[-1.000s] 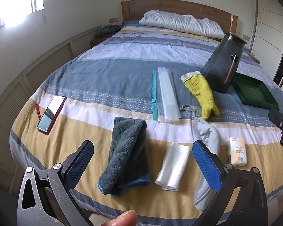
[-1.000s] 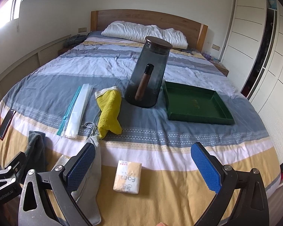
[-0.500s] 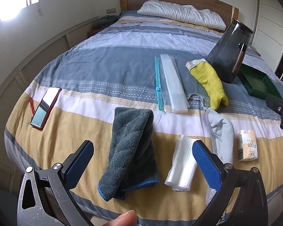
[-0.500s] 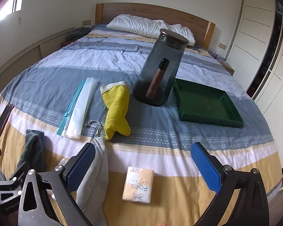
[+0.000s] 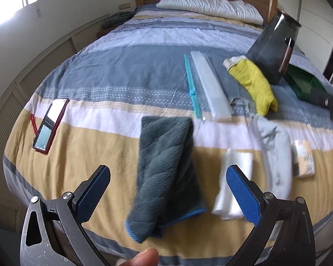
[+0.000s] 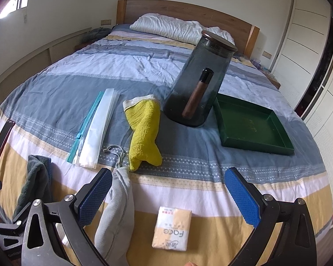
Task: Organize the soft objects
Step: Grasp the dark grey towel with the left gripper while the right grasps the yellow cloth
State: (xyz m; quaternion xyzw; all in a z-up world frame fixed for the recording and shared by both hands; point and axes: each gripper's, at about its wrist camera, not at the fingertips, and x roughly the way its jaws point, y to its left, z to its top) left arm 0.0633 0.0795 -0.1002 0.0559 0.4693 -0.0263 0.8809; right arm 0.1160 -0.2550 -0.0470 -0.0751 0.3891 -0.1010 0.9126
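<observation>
Left wrist view — left gripper [image 5: 167,190] hovers wide-jawed above grey towel [image 5: 166,173].

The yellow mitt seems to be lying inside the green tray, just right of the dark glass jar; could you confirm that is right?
Not quite. The yellow mitt lies on the bedspread to the left of the dark glass jar, not inside the green tray. The tray does sit right of the jar and holds nothing. The right wrist view shows this plainly.

I count on the bed: 1 grey towel [image 5: 166,173] | 1 white cloth [image 5: 233,190] | 1 yellow cloth [image 6: 144,130] | 1 grey pouch [image 6: 117,217] | 1 tissue pack [image 6: 172,229] | 1 zip bag [image 6: 97,130] | 1 jar [image 6: 197,82] | 1 green tray [image 6: 253,126] | 1 phone [image 5: 50,125]
</observation>
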